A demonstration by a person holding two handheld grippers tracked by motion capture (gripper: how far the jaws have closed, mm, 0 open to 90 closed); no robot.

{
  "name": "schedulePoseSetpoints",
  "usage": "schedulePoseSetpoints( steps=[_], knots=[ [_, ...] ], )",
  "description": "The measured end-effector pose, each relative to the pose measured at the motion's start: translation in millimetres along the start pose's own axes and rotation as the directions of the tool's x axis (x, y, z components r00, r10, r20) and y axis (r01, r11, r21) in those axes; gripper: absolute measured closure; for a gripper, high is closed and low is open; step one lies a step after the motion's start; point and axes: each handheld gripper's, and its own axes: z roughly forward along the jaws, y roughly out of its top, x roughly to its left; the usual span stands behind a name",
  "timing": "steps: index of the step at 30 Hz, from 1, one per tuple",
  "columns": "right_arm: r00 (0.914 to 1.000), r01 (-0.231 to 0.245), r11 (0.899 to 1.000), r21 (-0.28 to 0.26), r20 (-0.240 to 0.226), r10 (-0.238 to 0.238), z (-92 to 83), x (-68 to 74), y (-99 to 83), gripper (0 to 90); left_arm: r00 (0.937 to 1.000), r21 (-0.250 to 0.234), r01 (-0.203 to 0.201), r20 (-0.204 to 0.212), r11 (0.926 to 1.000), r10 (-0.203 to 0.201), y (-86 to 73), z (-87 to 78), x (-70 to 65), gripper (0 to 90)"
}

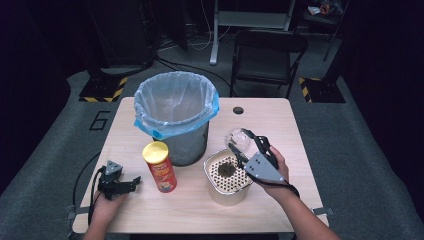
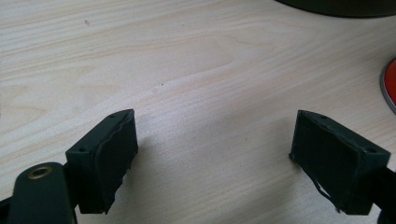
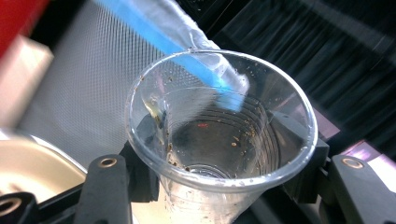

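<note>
High view: my right gripper (image 1: pixel 243 145) jaws grasp a clear plastic cup (image 1: pixel 238 140) just beside the strainer pot (image 1: pixel 227 192); left gripper (image 1: pixel 131 183) jaws released, resting on the surface (image 1: pixel 280 130) well apart from that pot.

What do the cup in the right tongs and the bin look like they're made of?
Cup: thin clear plastic, glossy, probably; you see through its ribbed wall, with brown specks clinging inside. Bin: dark wire mesh, likely metal, lined with a translucent bag.
</note>
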Motion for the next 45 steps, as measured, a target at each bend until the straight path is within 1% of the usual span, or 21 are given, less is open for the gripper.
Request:
schedulePoseSetpoints(
  steps=[2,3,4,5,6,7,8,9,10,11,14,15,17,19,22,28,30,33,41,42,45],
  knots=[
    [0.9897,-0.138,0.990,0.002,-0.036,0.138,0.6,-6.4,-1.5,40.1,1.0000,0.000,0.000,0.000,1.0000,0.000,0.0,0.0,0.0,14.1],
    [0.9597,-0.267,0.964,0.014,-0.087,0.267,1.5,-11.8,-3.8,40.0,1.0000,0.000,0.000,0.000,1.0000,0.000,0.0,0.0,0.0,14.1],
    [0.9597,-0.267,0.964,0.014,-0.087,0.267,1.5,-11.8,-3.8,40.0,1.0000,0.000,0.000,0.000,1.0000,0.000,0.0,0.0,0.0,14.1],
    [0.9412,-0.320,0.947,0.018,-0.108,0.320,2.2,-14.5,-5.3,40.0,1.0000,0.000,0.000,0.000,1.0000,0.000,0.0,0.0,0.0,14.1],
    [0.9160,-0.380,0.925,0.026,-0.129,0.380,2.4,-16.6,-6.3,40.0,1.0000,0.000,0.000,0.000,1.0000,0.000,0.0,0.0,0.0,14.1],
    [0.8597,-0.483,0.875,0.043,-0.166,0.483,3.0,-21.2,-8.7,39.9,1.0000,-0.001,0.000,0.000,1.0000,0.000,0.0,0.0,0.0,14.1],
    [0.8448,-0.505,0.862,0.043,-0.179,0.504,3.9,-23.0,-9.7,39.8,1.0000,0.000,0.000,0.000,1.0000,0.000,0.0,0.0,0.0,14.1],
    [0.8448,-0.505,0.862,0.043,-0.179,0.504,3.9,-23.0,-9.7,39.8,1.0000,0.000,0.000,0.000,1.0000,0.000,0.0,0.0,0.0,14.1],
    [0.8142,-0.547,0.835,0.060,-0.193,0.547,4.1,-24.4,-10.4,39.8,1.0000,0.000,0.001,0.000,1.0000,-0.001,0.0,0.0,0.0,14.1],
    [0.7698,-0.601,0.796,0.073,-0.213,0.602,5.5,-27.1,-12.5,39.9,1.0000,0.000,0.001,0.000,1.0000,-0.001,0.0,0.0,-0.1,14.1],
    [0.7365,-0.631,0.770,0.098,-0.237,0.634,6.9,-29.9,-14.6,39.9,1.0000,0.000,0.001,0.000,1.0000,-0.001,0.0,0.0,-0.1,14.1],
    [0.7365,-0.631,0.770,0.098,-0.237,0.634,6.9,-29.9,-14.6,39.9,1.0000,0.000,0.000,0.000,1.0000,0.000,0.0,0.0,0.0,14.1],
    [0.7062,-0.650,0.747,0.141,-0.251,0.662,8.6,-32.0,-14.7,39.9,1.0000,0.000,0.000,0.000,1.0000,0.000,0.0,0.0,0.0,14.1],
    [0.6995,-0.653,0.740,0.160,-0.246,0.671,9.7,-34.2,-12.4,40.0,1.0000,0.000,0.000,0.000,1.0000,0.000,0.0,0.0,0.0,14.1],
    [0.7001,-0.650,0.741,0.170,-0.244,0.671,10.6,-37.9,-6.6,39.9,1.0000,0.004,-0.001,0.001,1.0000,0.001,0.2,-0.3,0.1,14.1],
    [0.7109,-0.637,0.752,0.169,-0.247,0.658,13.8,-50.3,14.1,40.0,1.0000,0.001,-0.004,0.002,1.0000,0.004,-0.1,-0.2,-0.1,14.1],
    [0.7247,-0.622,0.764,0.170,-0.245,0.644,16.4,-56.6,22.2,40.0,1.0000,0.001,-0.004,0.002,1.0000,0.004,-0.1,-0.2,0.0,14.1],
    [0.7127,-0.631,0.753,0.188,-0.242,0.658,19.5,-61.8,27.2,40.1,1.0000,0.001,-0.004,0.003,1.0000,0.004,-0.1,-0.2,0.0,14.0],
    [0.7120,-0.625,0.756,0.193,-0.256,0.654,23.6,-69.2,37.7,40.1,1.0000,0.001,-0.004,0.002,1.0000,0.004,-0.1,-0.2,0.0,14.0],
    [0.7056,-0.631,0.751,0.194,-0.258,0.660,23.5,-69.9,39.4,40.1,1.0000,0.001,-0.004,0.002,1.0000,0.004,-0.1,-0.2,0.0,14.1],
    [0.7111,-0.624,0.756,0.195,-0.259,0.654,23.8,-72.6,44.4,40.2,1.0000,0.001,-0.004,0.002,1.0000,0.004,-0.1,-0.2,-0.1,14.0]
  ],
)
